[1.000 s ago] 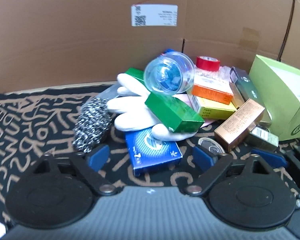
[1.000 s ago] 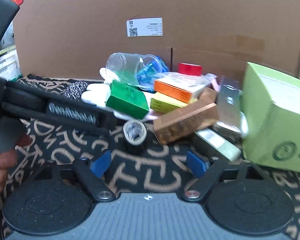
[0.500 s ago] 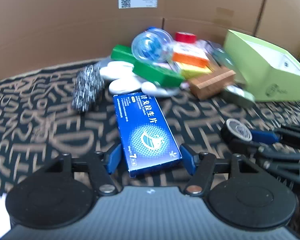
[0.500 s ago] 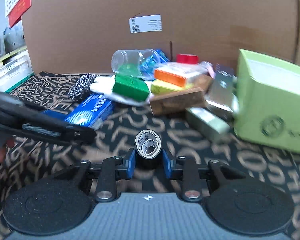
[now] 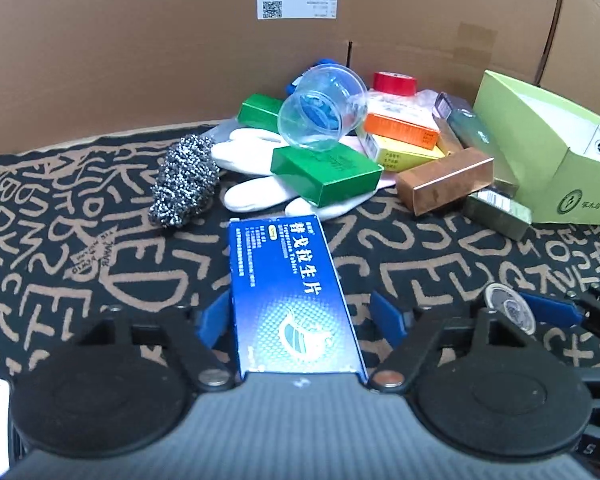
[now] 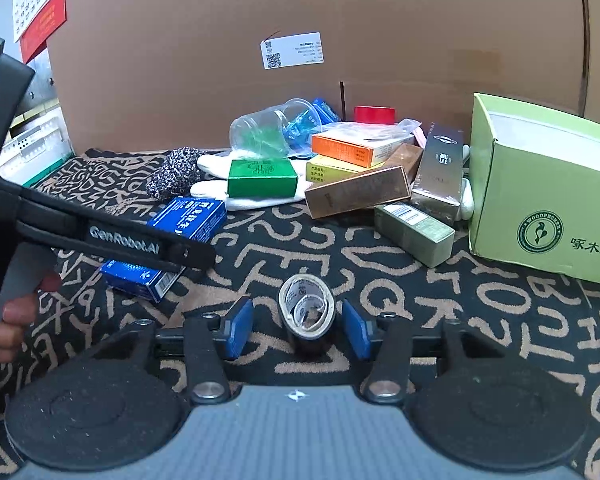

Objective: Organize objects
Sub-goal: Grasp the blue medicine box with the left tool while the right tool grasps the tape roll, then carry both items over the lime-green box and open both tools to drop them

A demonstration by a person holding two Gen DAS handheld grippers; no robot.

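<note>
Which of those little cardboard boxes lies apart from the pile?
The blue box, flat on the patterned cloth between the left hand-held gripper's fingers; the others are heaped together.

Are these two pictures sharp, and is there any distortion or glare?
Left wrist view: sharp, but the fisheye bends the cardboard wall; light glints on the blue box. Right wrist view: also sharp, dark corners, and the tape roll is clear.

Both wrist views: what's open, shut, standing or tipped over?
Plastic jar: lying on its side.
Light green box: open.
Blue box: lying flat, ungripped.
Tape roll: on edge, ungripped.
Left gripper: jaws just opening, blue box between.
Right gripper: jaws just opening, tape roll between.
</note>
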